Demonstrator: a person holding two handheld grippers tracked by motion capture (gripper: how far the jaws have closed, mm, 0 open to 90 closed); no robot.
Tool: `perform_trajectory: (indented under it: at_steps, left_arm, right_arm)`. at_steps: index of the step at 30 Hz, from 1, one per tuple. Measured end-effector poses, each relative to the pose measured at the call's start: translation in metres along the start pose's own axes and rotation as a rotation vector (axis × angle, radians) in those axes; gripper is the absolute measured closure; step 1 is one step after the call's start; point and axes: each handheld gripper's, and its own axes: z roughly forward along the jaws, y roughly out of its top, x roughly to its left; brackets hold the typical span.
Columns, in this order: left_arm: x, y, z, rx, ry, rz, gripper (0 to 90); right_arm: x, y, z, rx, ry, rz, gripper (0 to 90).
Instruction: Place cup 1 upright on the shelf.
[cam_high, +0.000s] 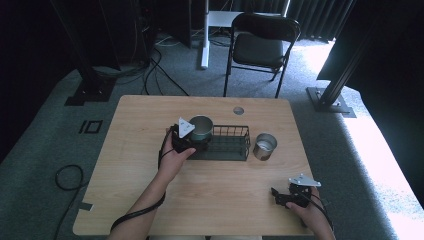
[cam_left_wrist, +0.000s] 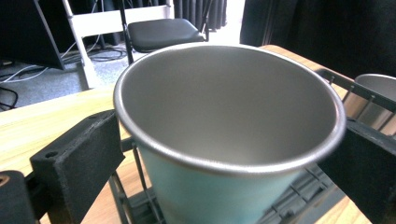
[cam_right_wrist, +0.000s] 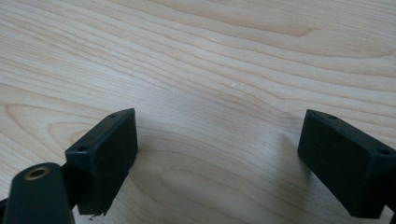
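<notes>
A: From the high view, where is the teal cup (cam_high: 201, 127)?

B: At the left end of the black wire rack (cam_high: 225, 143), mid tabletop (cam_high: 150, 115). The left claw (cam_high: 192, 141) is at it from the near side. A second metal cup (cam_high: 264, 146) stands just beside the rack's right end, on the wood. The right claw (cam_high: 278, 196) is near the front right corner, well apart from the rack.

A: And the left gripper view?

B: The cup (cam_left_wrist: 224, 116) sits between the two black jaws, open mouth toward the camera, steel inside, teal outside. The left claw (cam_left_wrist: 219, 158) is spread around it; the right pad touches the rim, but on the left I cannot tell whether it touches. Rack wires (cam_left_wrist: 140, 186) run beneath, and the other cup (cam_left_wrist: 373, 98) shows at the right edge.

A: The right gripper view?

B: The right claw (cam_right_wrist: 217, 154) is spread wide and holds nothing, over bare tabletop (cam_right_wrist: 210, 56).

A: Any writing?

B: No readable label on either cup.
</notes>
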Motion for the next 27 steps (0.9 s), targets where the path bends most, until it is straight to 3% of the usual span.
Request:
perform_trajectory:
  at_steps: [7, 12, 27]
  left_arm:
    - [0.002, -0.004, -0.010, 0.011, -0.013, 0.017, 2.6]
    - [0.005, -0.008, -0.020, 0.011, -0.019, 0.006, 2.6]
    - [0.020, -0.020, -0.046, 0.025, -0.003, 0.004, 2.6]
  right_arm:
    - [0.000, 0.000, 0.000, 0.000, 0.000, 0.000, 11.6]
    - [0.000, 0.000, 0.000, 0.000, 0.000, 0.000, 11.6]
    - [0.000, 0.000, 0.000, 0.000, 0.000, 0.000, 11.6]
